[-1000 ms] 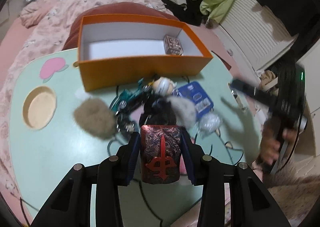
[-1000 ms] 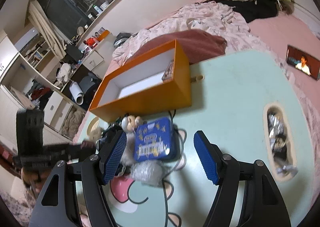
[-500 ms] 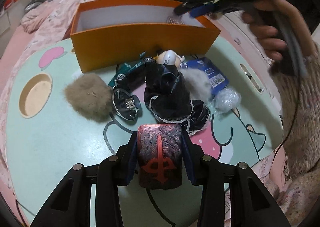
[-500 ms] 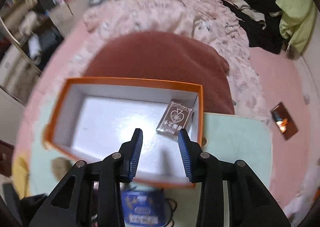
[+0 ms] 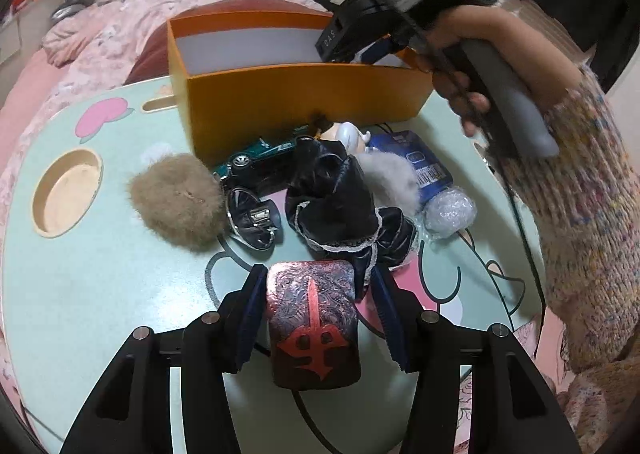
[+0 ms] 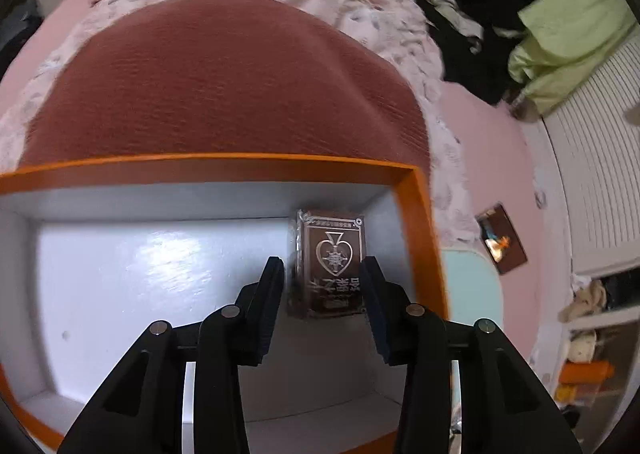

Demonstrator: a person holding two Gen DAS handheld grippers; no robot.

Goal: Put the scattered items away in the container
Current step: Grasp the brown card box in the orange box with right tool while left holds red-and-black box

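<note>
A dark red patterned card box rests on the mint table between the fingers of my left gripper. Its jaws are opening, and a gap shows at the right pad. Beyond it lie a doll in a black dress, a brown fluffy ball, a green toy car, a blue tin and a wrapped plastic ball. My right gripper reaches down into the right end of the orange box. Its jaws are opening, straddling a brown card box on the box floor.
A hand in a knitted sleeve holds the right gripper over the orange box. A chrome round item and grey fur lie in the pile. The table has a round recess. A maroon cushion lies behind the box.
The right gripper swung from over the blue tin to the orange box's right end, and its jaws narrowed. The left gripper's jaws loosened on the red card box.
</note>
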